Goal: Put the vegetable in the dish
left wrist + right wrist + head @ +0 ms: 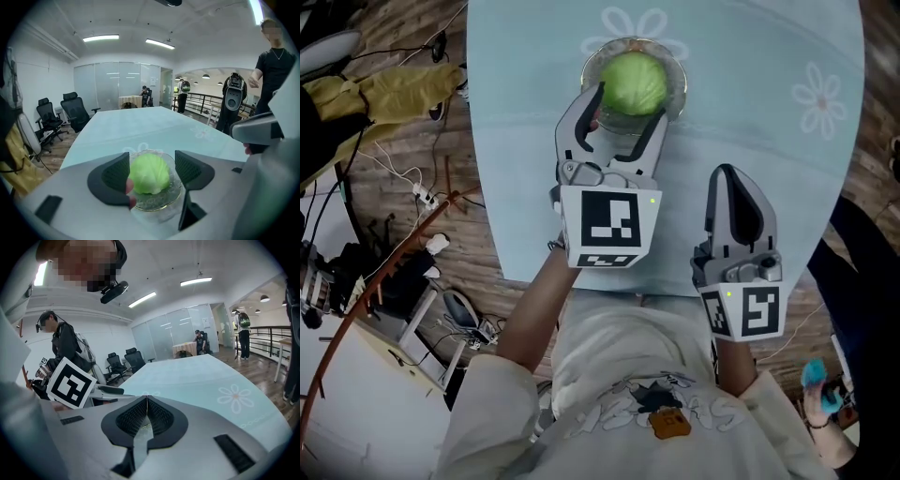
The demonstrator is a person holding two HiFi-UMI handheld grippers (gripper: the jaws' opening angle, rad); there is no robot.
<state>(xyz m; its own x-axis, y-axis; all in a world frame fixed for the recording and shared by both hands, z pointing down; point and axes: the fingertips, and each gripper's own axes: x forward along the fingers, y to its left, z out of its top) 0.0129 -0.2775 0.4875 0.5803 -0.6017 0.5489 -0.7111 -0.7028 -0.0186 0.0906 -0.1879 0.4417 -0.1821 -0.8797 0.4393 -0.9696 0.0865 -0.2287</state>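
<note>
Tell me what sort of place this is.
Probably an office meeting room: a long table under a pale blue flowered cloth, black office chairs along one side, and a glass partition wall at the far end.

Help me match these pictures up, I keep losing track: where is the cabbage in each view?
Head view: the cabbage is at top centre, in the glass dish.
Left gripper view: low centre, between the jaws of the left tongs.
Right gripper view: not in it.
Shared landmark: the pale blue table with white flowers.
</note>
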